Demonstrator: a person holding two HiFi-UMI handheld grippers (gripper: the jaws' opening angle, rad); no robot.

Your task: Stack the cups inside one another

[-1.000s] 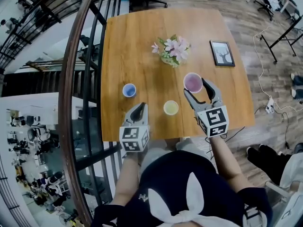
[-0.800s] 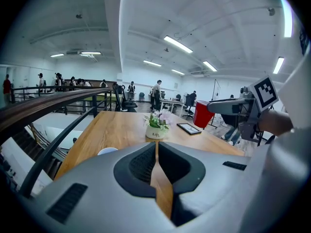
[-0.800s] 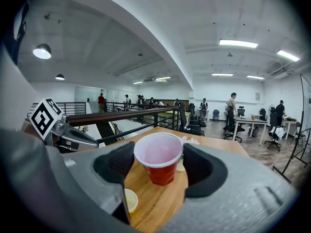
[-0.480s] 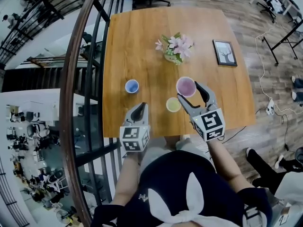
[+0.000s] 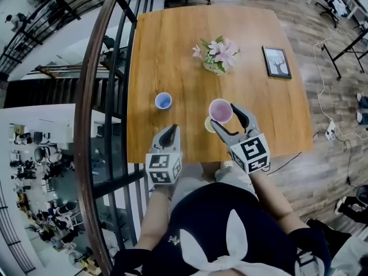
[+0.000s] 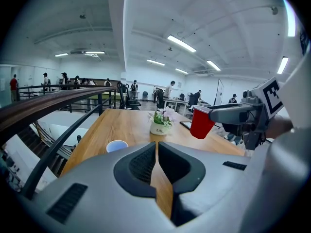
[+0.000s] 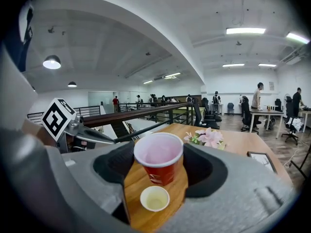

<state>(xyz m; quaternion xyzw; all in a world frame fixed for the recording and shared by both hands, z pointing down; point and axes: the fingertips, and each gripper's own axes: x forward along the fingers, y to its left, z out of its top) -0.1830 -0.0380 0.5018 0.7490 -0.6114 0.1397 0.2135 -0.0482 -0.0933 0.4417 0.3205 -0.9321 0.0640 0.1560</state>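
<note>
In the head view, a red cup [image 5: 220, 110] is held clear of the table [image 5: 167, 50] by the right gripper [image 5: 225, 115], its jaws pressed on the cup's 2 sides. A yellow cup [image 5: 207, 126] stands just beneath and beside it, partly covered. A blue cup [image 5: 163, 100] stands apart to the left, ahead of the left gripper [image 5: 168, 135]. Flowers [image 5: 217, 53] and a picture frame [image 5: 277, 62] are set farther back.

In the left gripper view, the jaws are seen drawn together with nothing between them. The blue cup is seen beyond them on the table, and the red cup is seen aloft at the right.

In the right gripper view, the red cup is seen upright between the pads, gripped on its wall below the rim, with the yellow cup on the wood below its base.

The red cup is judged to be light, thin-walled and easily dented, with a smooth wall that may slip, so a gentle hold on the upper wall is advised. The yellow cup, smaller and likely as light, could be tipped or pushed aside by a small knock.
</note>
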